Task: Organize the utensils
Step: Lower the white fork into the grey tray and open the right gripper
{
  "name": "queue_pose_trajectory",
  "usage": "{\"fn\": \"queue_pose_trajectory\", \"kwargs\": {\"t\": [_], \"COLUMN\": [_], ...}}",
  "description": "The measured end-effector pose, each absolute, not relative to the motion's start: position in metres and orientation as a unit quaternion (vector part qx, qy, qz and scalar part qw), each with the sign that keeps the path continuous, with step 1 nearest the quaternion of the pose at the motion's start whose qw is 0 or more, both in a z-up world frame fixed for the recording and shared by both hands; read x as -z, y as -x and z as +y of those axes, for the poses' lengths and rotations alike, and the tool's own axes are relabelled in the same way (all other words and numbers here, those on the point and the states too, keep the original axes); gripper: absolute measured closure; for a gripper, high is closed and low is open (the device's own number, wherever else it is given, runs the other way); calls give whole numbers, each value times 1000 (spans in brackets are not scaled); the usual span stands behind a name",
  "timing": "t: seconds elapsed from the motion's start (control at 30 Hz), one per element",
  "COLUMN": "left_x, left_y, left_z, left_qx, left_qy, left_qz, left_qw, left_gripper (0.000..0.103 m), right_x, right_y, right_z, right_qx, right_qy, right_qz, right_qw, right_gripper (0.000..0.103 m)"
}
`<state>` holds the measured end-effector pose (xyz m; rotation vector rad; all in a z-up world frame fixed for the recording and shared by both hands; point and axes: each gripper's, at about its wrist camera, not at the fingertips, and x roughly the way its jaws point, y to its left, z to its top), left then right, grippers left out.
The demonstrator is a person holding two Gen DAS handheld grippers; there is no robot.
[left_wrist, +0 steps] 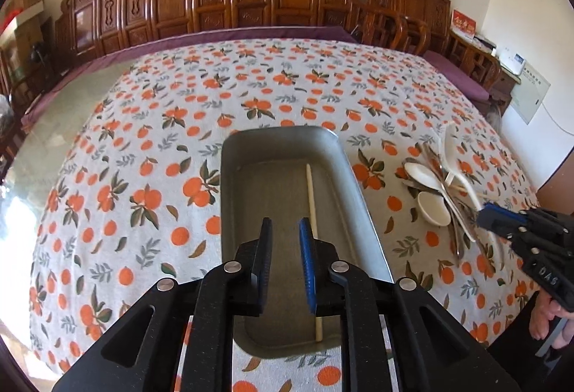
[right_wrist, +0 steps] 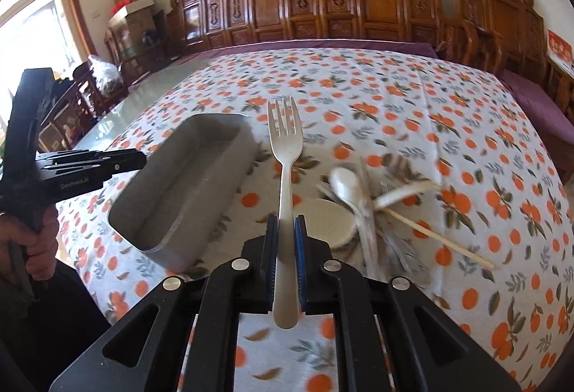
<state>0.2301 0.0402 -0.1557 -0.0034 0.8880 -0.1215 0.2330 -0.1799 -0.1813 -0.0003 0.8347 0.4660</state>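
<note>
The left tongs (left_wrist: pixel 285 227) hang over the grey tray (left_wrist: pixel 362 205), their pads a narrow gap apart with nothing between them; one chopstick (left_wrist: pixel 310 191) lies lengthwise on the tray floor, just right of the blue pad and not touched by it. The right tongs (right_wrist: pixel 286 225) are clamped on the handle of a pale fork (right_wrist: pixel 285 155), which stands clear of the cloth with its tines pointing away from the camera, above the stretch between the tray (right_wrist: pixel 229 173) and the pile of utensils (right_wrist: pixel 362 212). That pile sits on the tabletop (right_wrist: pixel 412 112) to the right of the tray: white spoons (left_wrist: pixel 427 176) of several sizes, some metal cutlery and a second chopstick (right_wrist: pixel 441 239) that juts out toward the right edge; in the right wrist view the heap is blurred, so single pieces are hard to tell. The tabletop wears a cloth printed with oranges and leaves. A hand (right_wrist: pixel 39 241) grips the left tongs' handle at the left border of the right wrist view
</note>
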Motion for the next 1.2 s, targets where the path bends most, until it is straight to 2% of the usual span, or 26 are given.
{"fn": "queue_pose_trajectory", "kwargs": {"t": [0.1, 0.2, 0.27, 0.37, 0.5, 0.87, 1.2], "left_x": [150, 146, 145, 142, 141, 138, 140], "left_y": [-226, -225, -225, -224, -225, -224, -225], "left_z": [47, 58, 64, 76, 90, 110, 97], "left_qx": [60, 52, 34, 23, 13, 0, 9], "left_qy": [8, 14, 12, 19, 26, 44, 37], "left_qz": [422, 415, 411, 407, 406, 402, 403], "left_qw": [904, 908, 911, 913, 914, 915, 914], "left_gripper": [87, 74, 55, 46, 38, 38, 38], "right_x": [179, 177, 176, 179, 188, 210, 198], "right_y": [-236, -240, -244, -254, -266, -283, -271], "right_z": [-156, -132, -114, -90, -72, -33, -54], "right_qx": [-239, -255, -264, -271, -266, -264, -286], "right_qy": [3, 4, 4, 2, -16, -29, -47], "right_qz": [406, 410, 413, 424, 444, 477, 452], "right_qw": [882, 876, 871, 864, 856, 838, 843], "right_gripper": [92, 92, 92, 92, 92, 91, 91]}}
